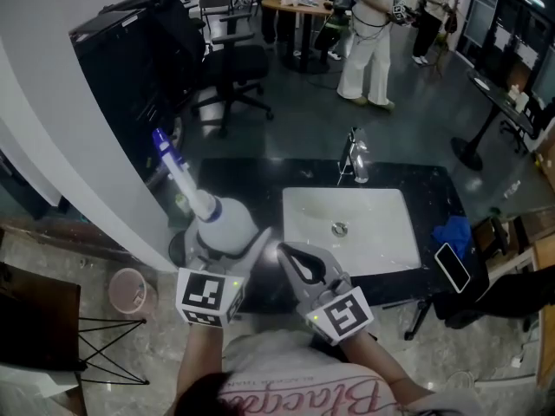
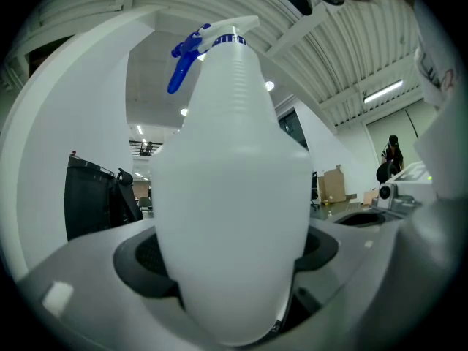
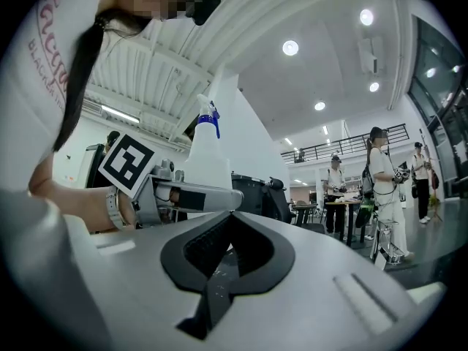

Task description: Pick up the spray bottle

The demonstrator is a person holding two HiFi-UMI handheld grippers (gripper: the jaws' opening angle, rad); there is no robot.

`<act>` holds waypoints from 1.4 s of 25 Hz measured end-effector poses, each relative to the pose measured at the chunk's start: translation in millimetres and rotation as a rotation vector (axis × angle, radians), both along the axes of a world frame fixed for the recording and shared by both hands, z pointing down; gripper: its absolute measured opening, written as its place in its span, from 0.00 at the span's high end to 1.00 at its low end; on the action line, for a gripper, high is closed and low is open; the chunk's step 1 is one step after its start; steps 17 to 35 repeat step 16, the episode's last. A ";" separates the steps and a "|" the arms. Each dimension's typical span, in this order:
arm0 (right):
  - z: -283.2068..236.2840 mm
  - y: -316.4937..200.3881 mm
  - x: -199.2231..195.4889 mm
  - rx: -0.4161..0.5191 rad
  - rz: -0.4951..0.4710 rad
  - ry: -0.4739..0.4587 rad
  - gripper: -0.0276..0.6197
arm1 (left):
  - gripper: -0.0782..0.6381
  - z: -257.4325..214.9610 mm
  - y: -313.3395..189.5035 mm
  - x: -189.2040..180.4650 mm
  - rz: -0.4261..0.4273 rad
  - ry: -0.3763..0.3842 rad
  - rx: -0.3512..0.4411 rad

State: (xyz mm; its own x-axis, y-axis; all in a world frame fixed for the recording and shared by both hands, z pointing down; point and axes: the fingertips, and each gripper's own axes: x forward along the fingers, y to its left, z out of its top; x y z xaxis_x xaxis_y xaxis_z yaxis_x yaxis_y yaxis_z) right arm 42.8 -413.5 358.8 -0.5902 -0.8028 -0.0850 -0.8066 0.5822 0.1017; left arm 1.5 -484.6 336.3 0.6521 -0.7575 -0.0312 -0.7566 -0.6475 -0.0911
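A white spray bottle (image 1: pixel 227 222) with a blue nozzle (image 1: pixel 163 144) is held up off the counter, tilted so its head points up and left. My left gripper (image 1: pixel 224 239) is shut on the bottle's round body. In the left gripper view the bottle (image 2: pixel 232 181) fills the middle, squeezed between both black pads (image 2: pixel 150 262). My right gripper (image 1: pixel 292 258) hovers just right of it, over the counter's front edge, shut with nothing in it. From the right gripper view (image 3: pixel 225 258) the jaws meet, and the bottle (image 3: pixel 207 152) shows beyond in the left gripper.
A white sink (image 1: pixel 386 206) with a faucet (image 1: pixel 355 159) is set in the black counter (image 1: pixel 434 180). A blue cloth (image 1: pixel 453 232) and a phone (image 1: pixel 452 267) lie at its right end. A white column (image 1: pixel 78 154) stands left, a pink bin (image 1: pixel 130 290) below it. People stand at the back.
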 end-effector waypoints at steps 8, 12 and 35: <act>-2.3 3.1 -7.4 0.013 -0.029 0.010 0.96 | 0.31 3.2 -0.5 4.2 0.003 -0.020 -0.001; -0.5 2.5 -5.8 0.007 -0.028 0.018 0.96 | 0.31 2.0 -2.0 8.2 0.008 -0.018 0.004; 1.6 2.5 -2.8 0.005 -0.027 0.023 0.96 | 0.31 4.4 -4.0 11.5 0.008 -0.018 -0.001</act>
